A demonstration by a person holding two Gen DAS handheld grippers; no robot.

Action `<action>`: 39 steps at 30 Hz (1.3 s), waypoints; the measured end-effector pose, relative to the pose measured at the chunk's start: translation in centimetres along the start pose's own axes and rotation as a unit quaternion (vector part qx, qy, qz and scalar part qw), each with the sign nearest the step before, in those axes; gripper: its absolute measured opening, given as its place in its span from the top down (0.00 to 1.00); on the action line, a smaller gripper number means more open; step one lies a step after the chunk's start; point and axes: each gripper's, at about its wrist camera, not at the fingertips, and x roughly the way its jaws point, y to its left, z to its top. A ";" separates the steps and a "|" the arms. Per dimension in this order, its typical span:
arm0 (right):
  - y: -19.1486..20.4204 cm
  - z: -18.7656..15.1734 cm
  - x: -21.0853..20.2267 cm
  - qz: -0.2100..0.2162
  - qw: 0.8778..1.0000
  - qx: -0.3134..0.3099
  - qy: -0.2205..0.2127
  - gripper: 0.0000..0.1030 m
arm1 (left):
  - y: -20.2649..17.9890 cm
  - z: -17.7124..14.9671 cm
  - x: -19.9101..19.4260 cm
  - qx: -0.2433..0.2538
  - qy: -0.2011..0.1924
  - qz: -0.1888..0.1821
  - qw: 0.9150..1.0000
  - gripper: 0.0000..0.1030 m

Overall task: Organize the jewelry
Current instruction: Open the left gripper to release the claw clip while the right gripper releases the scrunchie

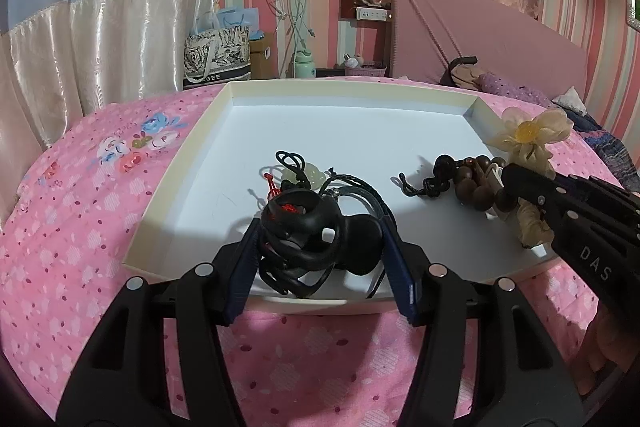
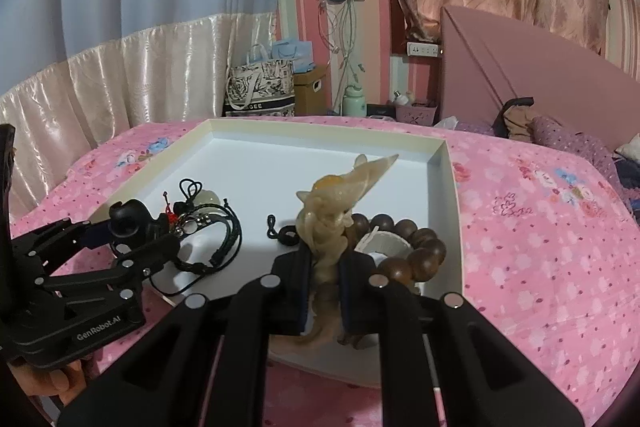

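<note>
A: Left wrist view: left gripper (image 1: 320, 247) clamps a black openwork hair clip (image 1: 308, 239) over the near edge of the white tray (image 1: 168, 195). Cord necklace with pale jade pendant (image 1: 310, 175) lies just beyond it.

B: Right one?

A: Right gripper (image 2: 324, 279), jaws narrow, pinches a cream fabric flower hairpiece (image 2: 332, 211), wooden bead bracelet (image 2: 416, 247) just right of it, touching.

B: Step?

A: Looks like placing both pieces in the tray. Next: lower, release, without snagging cords or beads.
</note>
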 end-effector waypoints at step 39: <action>-0.3 0.5 -1.2 -0.041 0.999 -0.019 -0.020 0.47 | 0.0 -0.2 -0.3 -0.003 -0.011 0.001 1.000 0.25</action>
